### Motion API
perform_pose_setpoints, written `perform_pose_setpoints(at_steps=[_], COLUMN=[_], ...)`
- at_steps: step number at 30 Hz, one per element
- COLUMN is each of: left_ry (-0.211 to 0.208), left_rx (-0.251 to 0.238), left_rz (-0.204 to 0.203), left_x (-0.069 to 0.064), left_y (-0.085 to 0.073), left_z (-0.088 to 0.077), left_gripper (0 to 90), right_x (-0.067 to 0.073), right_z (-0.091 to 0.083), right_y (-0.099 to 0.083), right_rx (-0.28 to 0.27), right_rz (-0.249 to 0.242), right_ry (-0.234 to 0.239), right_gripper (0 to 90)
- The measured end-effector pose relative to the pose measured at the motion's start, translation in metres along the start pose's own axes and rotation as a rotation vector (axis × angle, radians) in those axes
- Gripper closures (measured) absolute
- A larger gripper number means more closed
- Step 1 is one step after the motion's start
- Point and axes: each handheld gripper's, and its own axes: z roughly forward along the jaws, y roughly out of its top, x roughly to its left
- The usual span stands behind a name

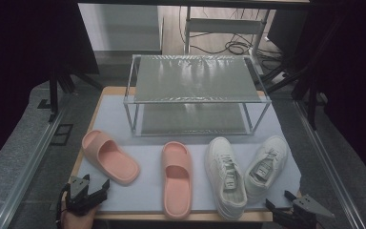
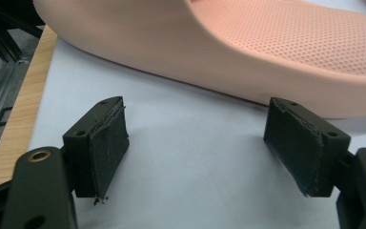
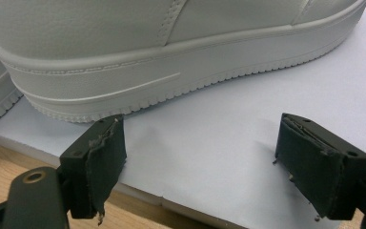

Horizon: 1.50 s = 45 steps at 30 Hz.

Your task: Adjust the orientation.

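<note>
My left gripper (image 2: 198,152) gapes empty before the near pink foam slide (image 2: 248,52), its footbed dimpled. My right gripper (image 3: 200,162) gapes empty beside the white leather sneaker (image 3: 171,52), sole ribbed. No readable writing on the 2.

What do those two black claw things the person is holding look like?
Both are black. The left gripper and the right gripper each carry a grey three-cornered plate on top. Each has two blocky jaws with small screw holes, faced with dark pads that look scuffed and frayed at the edges. A brass-coloured ring sits in the arm behind a jaw.
</note>
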Motion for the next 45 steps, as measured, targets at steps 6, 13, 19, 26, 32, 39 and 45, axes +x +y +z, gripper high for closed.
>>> perform_pose_setpoints(at_steps=[6,13,19,26,32,39,45], left_ry=[-0.004,-0.005,-0.004,-0.003,-0.001,-0.001,-0.018], left_rx=[0.006,0.010,0.010,0.010,0.018,0.046,0.023], left_rz=[0.002,0.002,0.002,0.002,0.000,0.004,-0.003], left_x=[0.000,0.000,0.000,0.000,0.000,-0.003,-0.005], left_y=[0.000,0.001,0.001,0.001,0.002,0.006,0.010], left_z=[0.000,-0.001,-0.001,-0.001,-0.001,-0.004,-0.012], left_gripper=[22.6,22.6,22.6,22.6,23.0,27.4,31.2], right_x=[0.000,0.000,0.000,0.000,0.000,0.000,0.000], right_z=[0.000,0.000,0.001,0.001,0.001,0.001,0.001], right_y=[0.000,0.000,0.000,0.000,0.000,0.000,0.000], right_rx=[0.002,0.003,0.003,0.003,0.003,0.003,0.003], right_rz=[-0.002,-0.005,-0.005,-0.005,-0.005,-0.005,-0.005], right_ry=[0.001,0.003,0.005,0.005,0.006,0.006,0.006], right_gripper=[16.0,15.2,15.0,14.9,14.9,14.8,14.8])
